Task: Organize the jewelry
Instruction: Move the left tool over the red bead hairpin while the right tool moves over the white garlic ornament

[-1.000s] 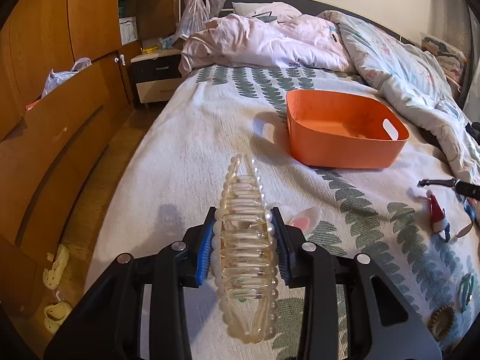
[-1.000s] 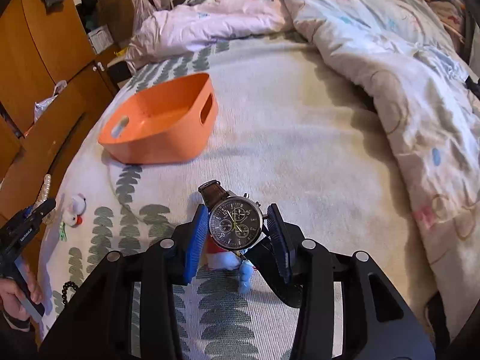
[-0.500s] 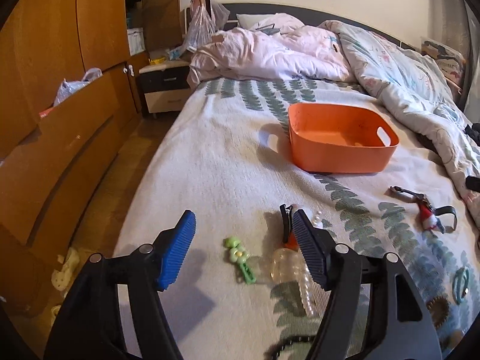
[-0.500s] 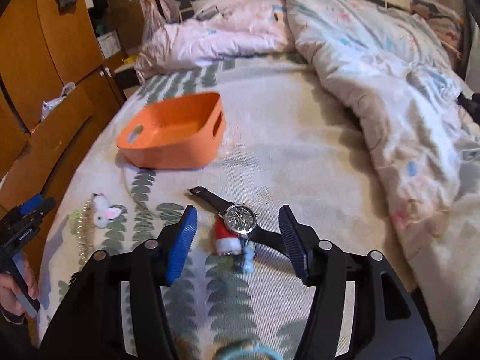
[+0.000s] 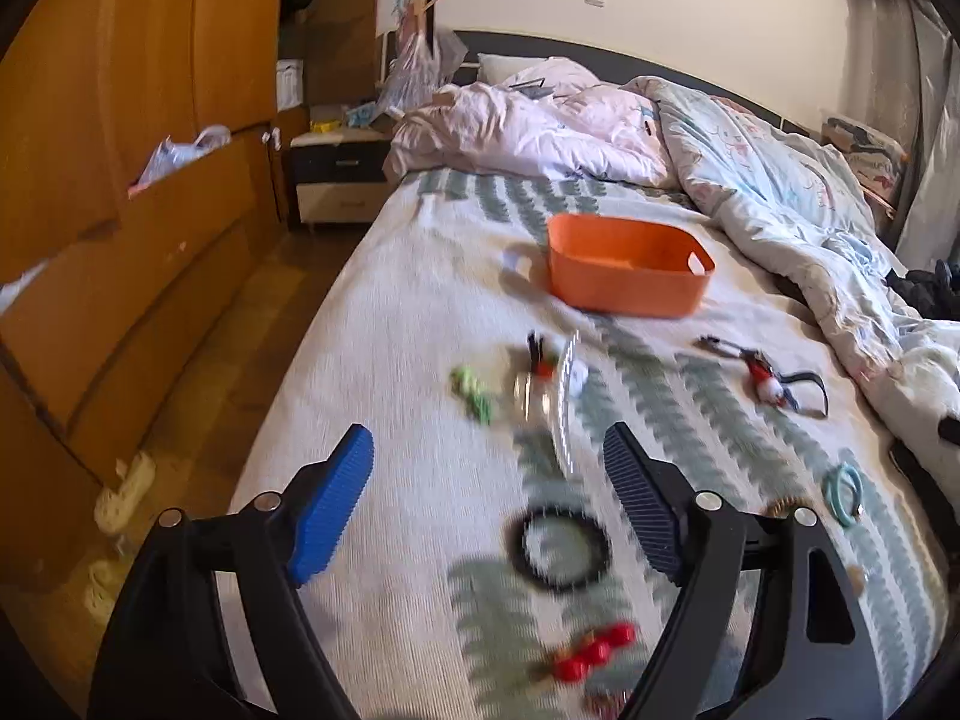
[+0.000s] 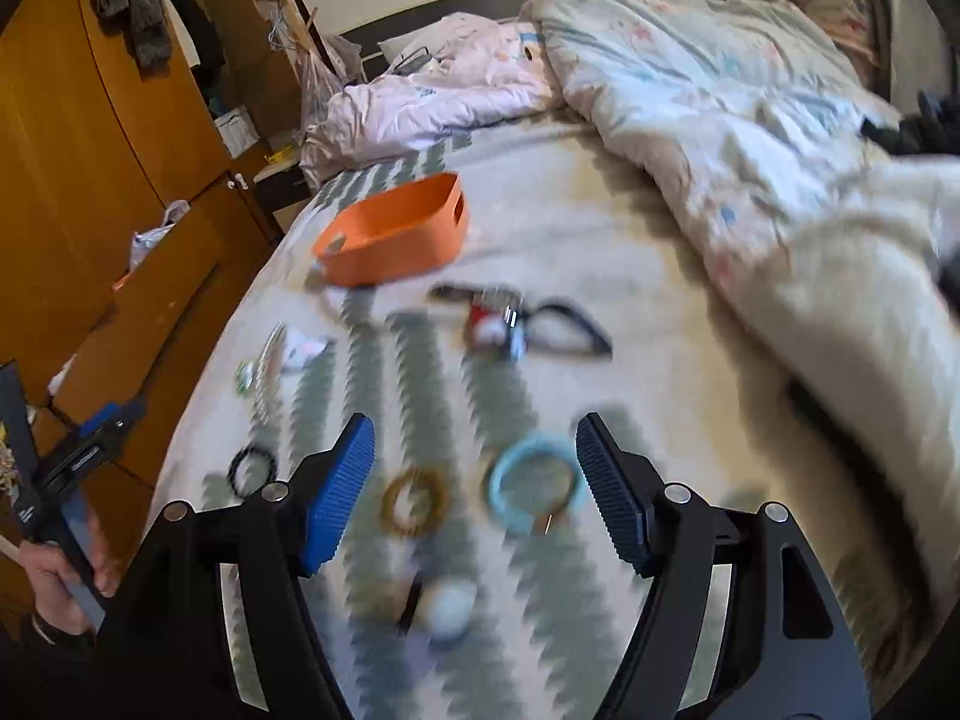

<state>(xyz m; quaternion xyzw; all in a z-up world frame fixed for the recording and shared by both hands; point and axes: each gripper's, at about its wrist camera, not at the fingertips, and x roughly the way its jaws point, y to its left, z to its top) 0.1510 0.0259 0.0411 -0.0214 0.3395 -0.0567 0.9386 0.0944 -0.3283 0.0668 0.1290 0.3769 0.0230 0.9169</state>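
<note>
We hold both tools above the bed, each with its jaws spread wide and nothing between them. The left tool hangs over a black beaded bracelet; at 6 o'clock from that lies a red bead piece. Toward 12 o'clock from this tool we see a pearl hair clip, blurred, with a green clip just beside it at 9 o'clock. The orange basket sits farther up the bed at 12 o'clock, well apart from the jewelry. At 2 o'clock lies a watch next to a small red-and-white charm.

The right tool hovers over a brown coil ring and a light blue ring, side by side. Both views are motion-blurred, so finer detail escapes us.
</note>
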